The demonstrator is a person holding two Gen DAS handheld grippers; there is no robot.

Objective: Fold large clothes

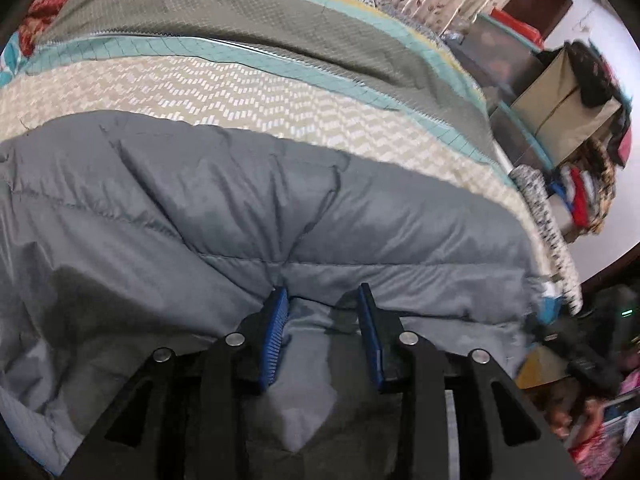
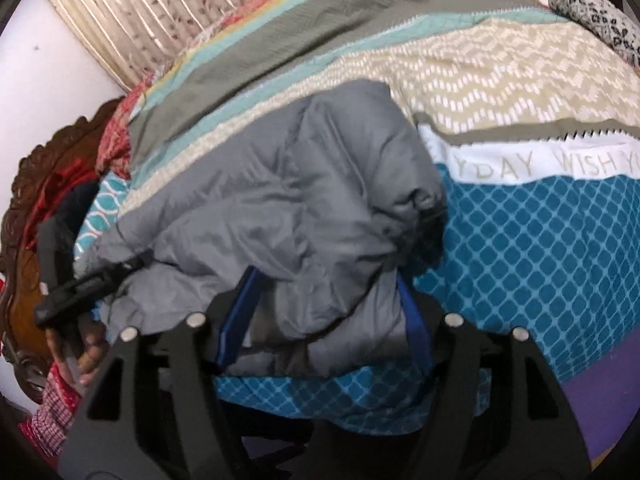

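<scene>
A grey padded jacket lies on a bed with a striped, patterned cover. In the left wrist view my left gripper is open, its blue pads either side of a fold at the jacket's near edge. In the right wrist view the jacket is bunched in a heap, and my right gripper is open with its blue fingers around the heap's near end. The left gripper also shows at the left of that view, against the jacket's edge.
Boxes and piled clothes stand beyond the bed's right side. A carved wooden headboard and a curtain lie to the left and behind. A spotted cloth lies at the bed's far right corner.
</scene>
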